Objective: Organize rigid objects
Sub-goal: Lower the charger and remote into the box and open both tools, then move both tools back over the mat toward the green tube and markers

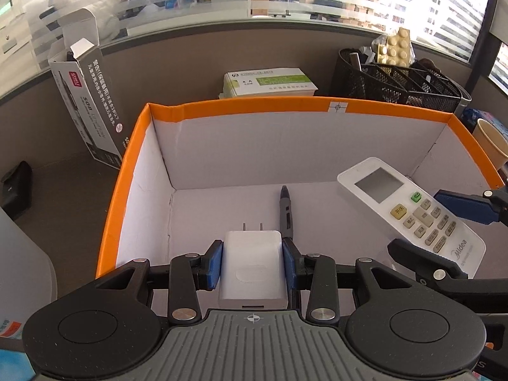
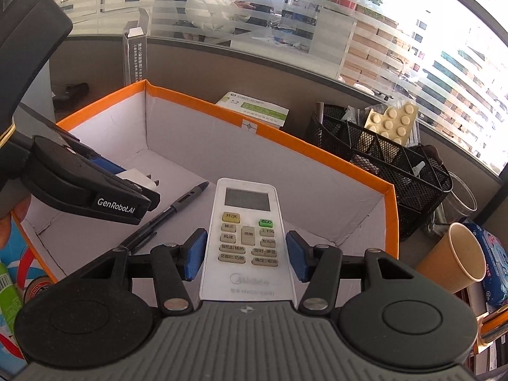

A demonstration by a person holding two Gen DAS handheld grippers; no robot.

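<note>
While the white charger [image 1: 252,270] sits between the blue pads of the left gripper [image 1: 253,263], which press its two sides, it hangs low inside the orange-rimmed box [image 1: 238,105], prongs toward the far wall, just left of the pen [image 1: 285,212]. Right of the pen, the remote [image 2: 246,238] lies along the right gripper [image 2: 244,252], whose pads stand slightly apart from its edges.

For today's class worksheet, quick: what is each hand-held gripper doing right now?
Left hand-held gripper: shut on the white charger.
Right hand-held gripper: open, pads apart from the remote lying between them.
</note>
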